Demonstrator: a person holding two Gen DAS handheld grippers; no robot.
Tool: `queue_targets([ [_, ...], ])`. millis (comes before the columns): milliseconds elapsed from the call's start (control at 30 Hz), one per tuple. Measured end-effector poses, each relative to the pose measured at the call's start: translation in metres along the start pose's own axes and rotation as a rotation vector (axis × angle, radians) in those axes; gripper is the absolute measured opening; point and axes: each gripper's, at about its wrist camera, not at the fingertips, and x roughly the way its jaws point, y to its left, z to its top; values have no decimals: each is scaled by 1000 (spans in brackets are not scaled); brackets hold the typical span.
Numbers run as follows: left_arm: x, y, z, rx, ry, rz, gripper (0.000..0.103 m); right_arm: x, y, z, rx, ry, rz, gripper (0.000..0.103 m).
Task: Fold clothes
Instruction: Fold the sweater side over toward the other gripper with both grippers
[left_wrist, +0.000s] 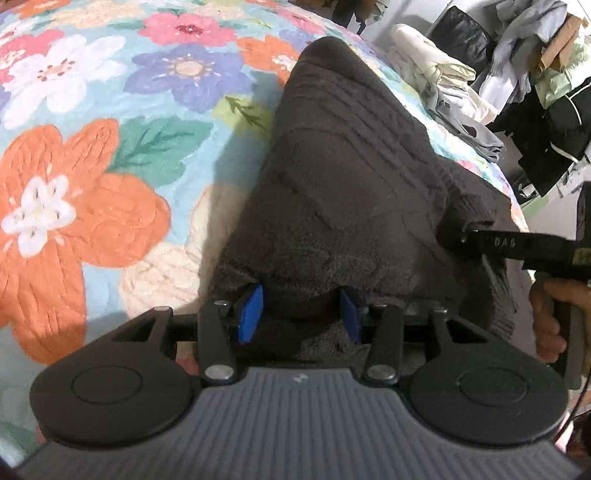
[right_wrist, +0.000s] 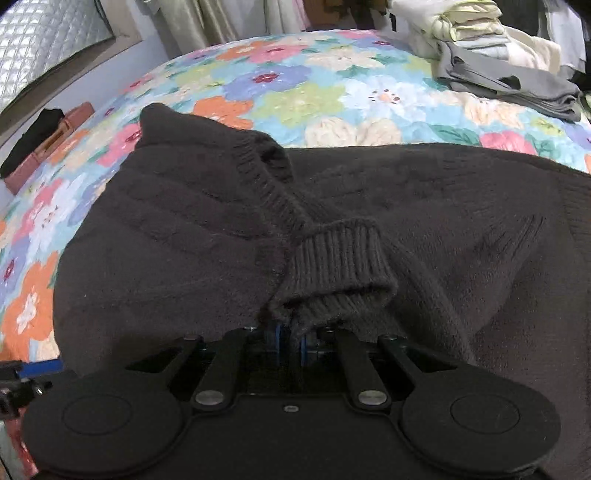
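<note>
Lying across the flower-printed bedspread (left_wrist: 110, 155), the dark knitted sweater (right_wrist: 177, 236) is partly folded, with a ribbed cuff (right_wrist: 340, 254) resting on top of its body near the middle. In the right wrist view the sweater covers the near half of the bed; its ribbed neckline or hem edge (right_wrist: 266, 166) runs diagonally from the upper left down to the cuff.

Right gripper (right_wrist: 290, 341): the blue pads are pressed almost together, pinching a fold of the knit just below the ribbed cuff. In the left wrist view the same gripper enters from the right edge as a black finger bearing the letters "DAG", its tip buried in the sweater's edge; a hand (left_wrist: 550, 317) holds the handle beneath it.

Left gripper (left_wrist: 301, 312): the jaws stand partly spread. A bunched edge of the sweater lies between the two blue pads (left_wrist: 255, 310), and the fabric rises from there as a dark ridge toward the far side of the bed. Whether the pads press on the knit cannot be told; a gap shows beside the left pad.

Surroundings: a stack of pale folded clothes (right_wrist: 469, 33) with a grey garment (right_wrist: 509, 85) beside it sits at the far right corner of the bed. More clothing hangs beyond the bed edge in the left wrist view.
</note>
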Motion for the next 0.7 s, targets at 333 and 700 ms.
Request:
queue_targets([
  [333,-40,8,11,-58,-97,-115,46,-64,34,-6,-133,-240,5,42],
  [700,-5,0,1,41,-5,-6,46,-5,72,-40,-326,-17,9,51],
])
